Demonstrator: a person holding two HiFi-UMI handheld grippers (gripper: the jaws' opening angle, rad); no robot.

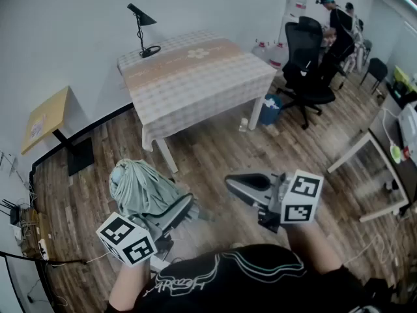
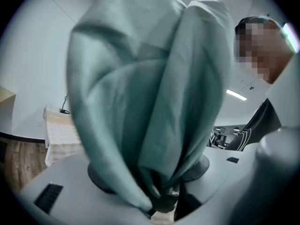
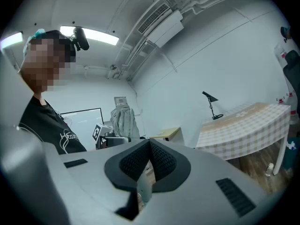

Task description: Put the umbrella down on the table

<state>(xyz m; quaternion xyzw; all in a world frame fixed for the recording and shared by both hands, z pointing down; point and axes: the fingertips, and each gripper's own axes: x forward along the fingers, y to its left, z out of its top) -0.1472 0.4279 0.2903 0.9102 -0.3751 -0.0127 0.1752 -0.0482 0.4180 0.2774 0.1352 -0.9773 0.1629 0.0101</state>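
Currently my left claw (image 1: 172, 212) grips the folded umbrella (image 1: 140, 188) upright, well short of the table (image 1: 208, 87); my right claw (image 1: 238, 184) is closed, empty. Seemingly pinched on fabric (slippery stuff), it could slip free, or clip the lamp (image 1: 142, 30) at the far corner.

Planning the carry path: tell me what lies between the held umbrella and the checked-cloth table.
Only bare wooden floor lies between the umbrella and the table, as the head view shows; nothing stands in that stretch.
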